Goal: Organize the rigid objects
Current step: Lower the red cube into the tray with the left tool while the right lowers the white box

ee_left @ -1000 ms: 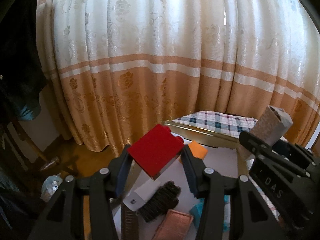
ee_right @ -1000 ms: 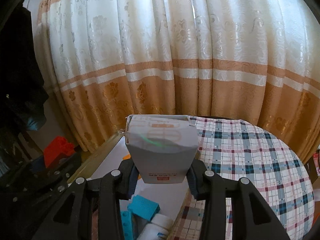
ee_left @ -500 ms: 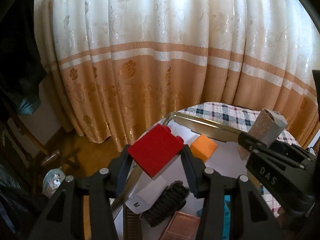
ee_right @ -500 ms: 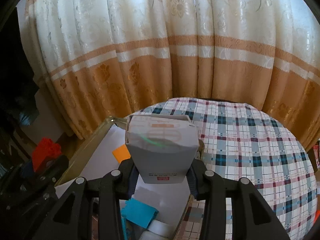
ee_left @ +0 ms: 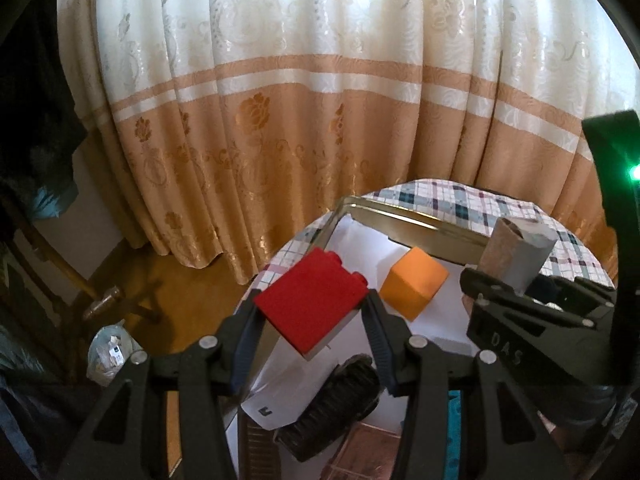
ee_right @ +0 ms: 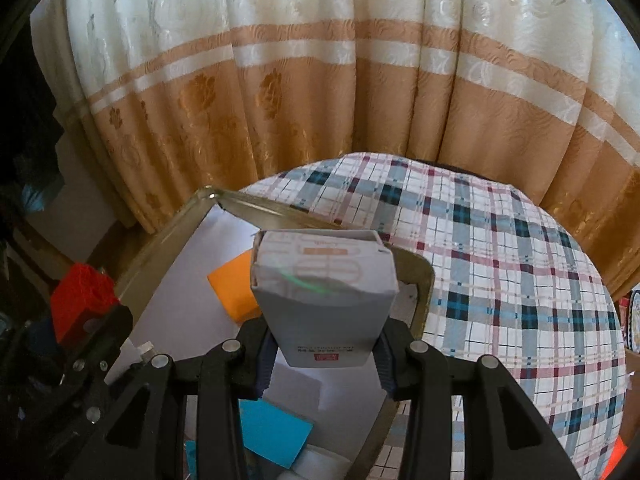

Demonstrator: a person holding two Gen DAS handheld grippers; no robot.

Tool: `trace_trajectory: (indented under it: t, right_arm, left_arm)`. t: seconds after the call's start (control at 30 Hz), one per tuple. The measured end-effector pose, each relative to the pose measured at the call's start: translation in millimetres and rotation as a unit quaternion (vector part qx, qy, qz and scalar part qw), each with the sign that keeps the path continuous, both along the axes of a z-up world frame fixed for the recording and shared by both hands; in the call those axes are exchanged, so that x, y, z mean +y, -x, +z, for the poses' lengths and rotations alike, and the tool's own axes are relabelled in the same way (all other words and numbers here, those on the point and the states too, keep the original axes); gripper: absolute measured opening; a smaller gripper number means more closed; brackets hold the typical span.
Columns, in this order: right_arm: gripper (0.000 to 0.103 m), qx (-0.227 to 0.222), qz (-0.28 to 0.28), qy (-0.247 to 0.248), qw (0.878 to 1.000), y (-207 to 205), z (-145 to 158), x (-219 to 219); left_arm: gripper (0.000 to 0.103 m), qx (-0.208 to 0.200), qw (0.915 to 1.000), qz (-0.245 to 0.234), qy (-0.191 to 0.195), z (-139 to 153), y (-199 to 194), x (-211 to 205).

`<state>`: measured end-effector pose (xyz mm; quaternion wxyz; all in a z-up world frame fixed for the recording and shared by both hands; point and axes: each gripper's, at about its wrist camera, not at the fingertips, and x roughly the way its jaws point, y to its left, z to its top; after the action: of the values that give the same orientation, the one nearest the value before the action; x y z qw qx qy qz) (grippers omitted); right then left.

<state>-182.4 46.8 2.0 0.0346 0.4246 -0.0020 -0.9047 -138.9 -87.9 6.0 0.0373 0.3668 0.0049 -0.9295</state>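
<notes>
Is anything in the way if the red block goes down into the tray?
Mostly no. The left tongs hold the red block over the tray's near-left edge. An orange block sits just beyond, a black brush below; the white floor between looks free.

So the tray (ee_right: pixel 168 248) sits on the bench (ee_right: pixel 500 280), hard against its left edge, with the curtain (ee_right: pixel 320 80) hanging behind the far edge. Inside the tray, a cube (ee_left: pixel 414 282) lies near the far corner, a brush (ee_left: pixel 336 404) closer to the near side, and a flat card (ee_right: pixel 274 432) nearer still. The left tool (ee_left: pixel 312 316) has a block (ee_left: pixel 310 306) pinched between its pads over the tray's left rim. The right tool (ee_right: pixel 326 356) clamps a box (ee_right: pixel 324 300) above the tray's right side, just right of the cube.
</notes>
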Motion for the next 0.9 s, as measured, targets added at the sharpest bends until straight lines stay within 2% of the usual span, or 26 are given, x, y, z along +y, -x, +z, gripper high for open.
trace_trajectory:
  t: [0.4, 0.67, 0.77, 0.8, 0.83, 0.9]
  right_arm:
    - [0.044, -0.029, 0.001, -0.023, 0.999, 11, -8, -7]
    - [0.044, -0.055, 0.002, -0.032, 0.998, 22, -18, -10]
    - [0.045, -0.067, 0.007, -0.017, 0.998, 23, -21, -8]
    - [0.048, -0.066, 0.009, -0.012, 0.998, 23, -21, -7]
    - [0.05, -0.066, 0.01, -0.006, 0.998, 22, -21, -5]
    - [0.051, -0.05, 0.006, 0.009, 0.999, 17, -17, 2]
  left_arm:
    - [0.049, -0.027, 0.9996, -0.003, -0.003, -7, 9, 0]
    - [0.049, -0.046, 0.9988, 0.003, 0.018, -9, 17, 4]
    - [0.05, -0.051, 0.9983, 0.007, 0.027, -10, 19, 5]
    - [0.05, -0.051, 0.9982, 0.006, 0.031, -10, 19, 7]
    - [0.051, -0.049, 0.9982, 0.003, 0.035, -9, 18, 9]
    - [0.061, -0.04, 0.9981, 0.004, 0.046, -7, 16, 11]
